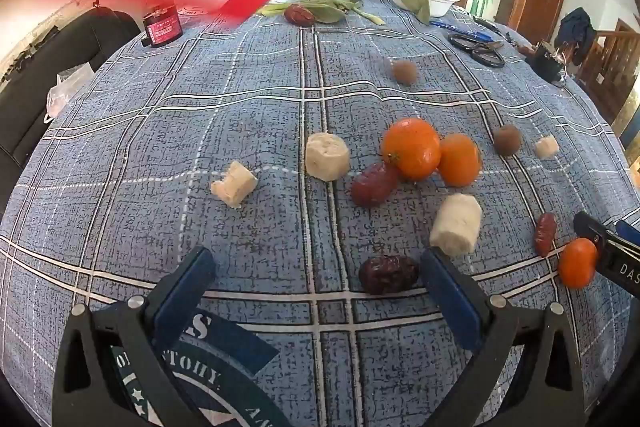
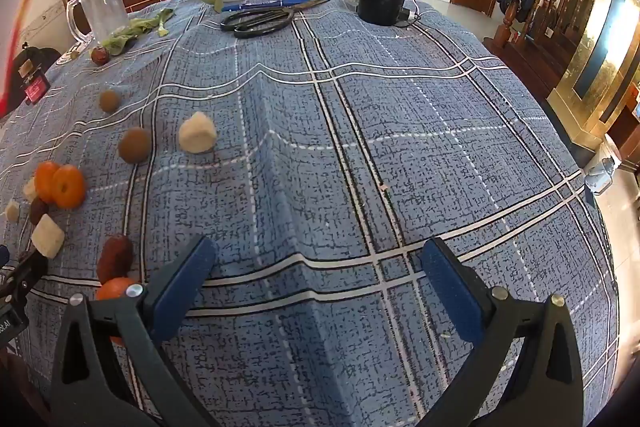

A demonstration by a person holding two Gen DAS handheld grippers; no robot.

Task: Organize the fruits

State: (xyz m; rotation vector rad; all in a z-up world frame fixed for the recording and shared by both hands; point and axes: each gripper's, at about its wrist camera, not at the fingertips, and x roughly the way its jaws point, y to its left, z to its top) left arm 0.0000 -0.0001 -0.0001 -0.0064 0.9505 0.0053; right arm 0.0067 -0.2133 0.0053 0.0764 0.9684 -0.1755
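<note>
Orange pair (image 1: 432,155) fills left view; right shows scissors (image 2: 264,19).

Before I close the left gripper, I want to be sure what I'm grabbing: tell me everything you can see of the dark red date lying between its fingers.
The dark red date is an oval dried fruit with wrinkled, slightly glossy maroon skin. It lies on its side on the blue plaid tablecloth, between the open fingers of the left gripper, close to the right-hand finger, though contact is unclear. A peeled banana chunk lies just beyond it.
</note>
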